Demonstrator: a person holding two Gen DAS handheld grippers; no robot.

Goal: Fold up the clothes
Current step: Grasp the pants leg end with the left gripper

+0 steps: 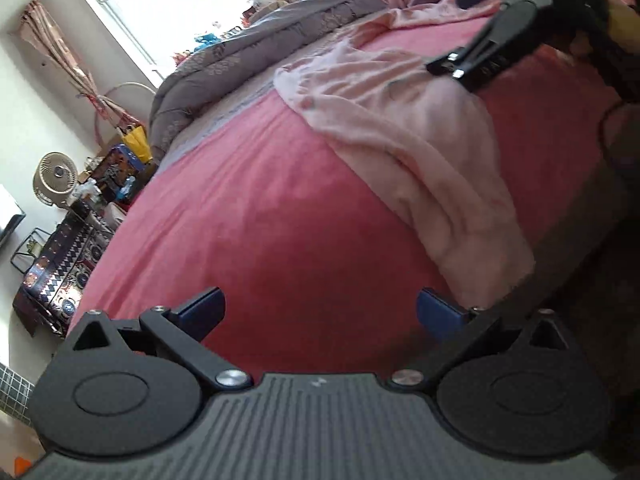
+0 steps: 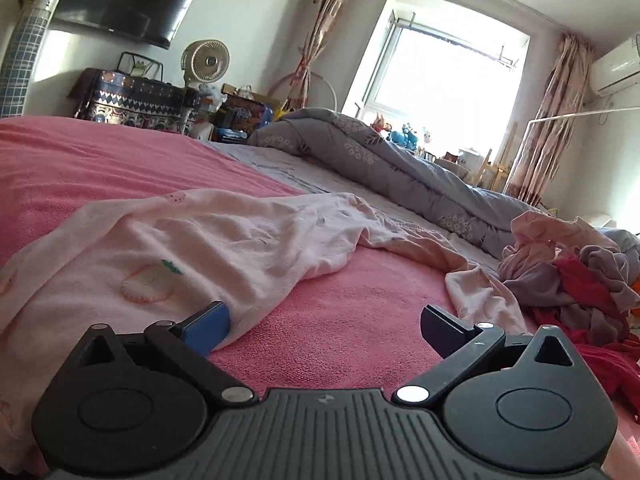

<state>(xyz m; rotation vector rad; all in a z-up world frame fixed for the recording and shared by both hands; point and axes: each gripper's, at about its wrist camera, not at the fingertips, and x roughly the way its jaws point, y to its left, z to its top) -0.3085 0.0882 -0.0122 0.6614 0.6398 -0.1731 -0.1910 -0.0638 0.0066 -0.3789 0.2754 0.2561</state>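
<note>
pink garment (image 1: 420,152) — far end under right gripper (image 1: 472,60)

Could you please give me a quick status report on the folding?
Left gripper open, empty. Right gripper open beside pale pink garment, unfolded. Clothes pile nearby.

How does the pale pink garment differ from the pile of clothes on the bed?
The pale pink garment lies spread out, mostly flat, in one layer; the pile of clothes is bunched in a heap. The garment is one pale pink piece with a fruit print; the pile mixes red, mauve and pink pieces. Both rest on the pink bedcover, unfolded.
</note>
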